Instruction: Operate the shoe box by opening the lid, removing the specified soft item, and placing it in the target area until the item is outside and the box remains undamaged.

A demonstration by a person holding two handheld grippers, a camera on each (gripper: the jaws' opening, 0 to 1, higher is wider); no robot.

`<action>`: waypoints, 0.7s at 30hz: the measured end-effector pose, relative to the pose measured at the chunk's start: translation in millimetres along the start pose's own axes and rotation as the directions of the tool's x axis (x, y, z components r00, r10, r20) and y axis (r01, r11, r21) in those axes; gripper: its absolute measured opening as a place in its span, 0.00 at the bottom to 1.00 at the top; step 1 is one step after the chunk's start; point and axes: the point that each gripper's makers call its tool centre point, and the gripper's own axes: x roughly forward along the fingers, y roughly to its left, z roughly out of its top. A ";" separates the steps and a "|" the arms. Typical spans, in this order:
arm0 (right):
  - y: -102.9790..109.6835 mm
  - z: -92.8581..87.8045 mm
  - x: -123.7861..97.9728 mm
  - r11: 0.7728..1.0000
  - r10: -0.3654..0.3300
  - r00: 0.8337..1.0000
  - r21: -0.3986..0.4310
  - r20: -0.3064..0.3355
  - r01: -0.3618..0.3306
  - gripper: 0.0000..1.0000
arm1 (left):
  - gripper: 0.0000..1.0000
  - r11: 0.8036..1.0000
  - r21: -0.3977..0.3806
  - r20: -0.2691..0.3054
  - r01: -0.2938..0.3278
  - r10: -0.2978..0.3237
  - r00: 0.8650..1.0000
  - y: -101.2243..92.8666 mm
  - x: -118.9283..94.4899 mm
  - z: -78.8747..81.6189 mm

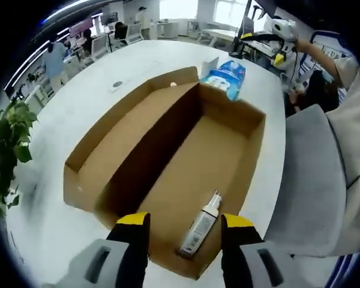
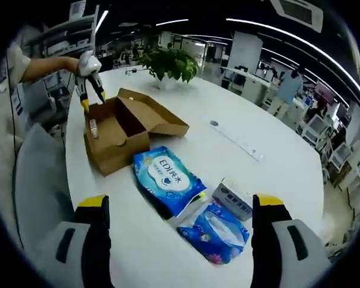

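The brown cardboard shoe box (image 1: 228, 120) lies open on the white table, its lid (image 1: 126, 129) folded out flat to the left. Inside, near the front wall, lies a small white spray bottle (image 1: 201, 225). My left gripper (image 1: 185, 223) hovers open above that end, jaws either side of the bottle without touching it. In the right gripper view the box (image 2: 117, 147) stands farther off, with the left gripper (image 2: 93, 99) over it. A soft blue wipes pack (image 2: 167, 175) lies on the table just ahead of my open right gripper (image 2: 180, 207), and a second blue pack (image 2: 219, 231) lies between its jaws.
A small flat carton (image 2: 234, 201) lies beside the blue packs. A potted plant (image 2: 168, 63) stands on the table behind the box. A grey chair back (image 2: 36, 174) presses against the table edge. A long flat strip (image 2: 240, 143) lies on the table farther out.
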 end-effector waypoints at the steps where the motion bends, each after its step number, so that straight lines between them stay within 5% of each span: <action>1: 4.4 1.2 -2.6 1.000 0.003 1.000 0.006 0.009 -0.003 0.95 | 0.51 1.000 0.028 -0.018 0.012 -0.012 1.000 -1.6 3.2 -1.1; 11: 29.8 -8.0 -13.3 0.998 0.020 0.999 0.065 0.048 -0.023 0.96 | 0.57 0.982 0.162 -0.123 0.091 -0.072 0.990 -1.6 21.2 -4.9; 21: 33.6 -20.5 -18.6 0.993 -0.001 0.999 0.116 0.044 -0.004 0.96 | 0.60 0.935 0.301 -0.266 0.189 -0.108 0.958 -1.7 34.4 -7.9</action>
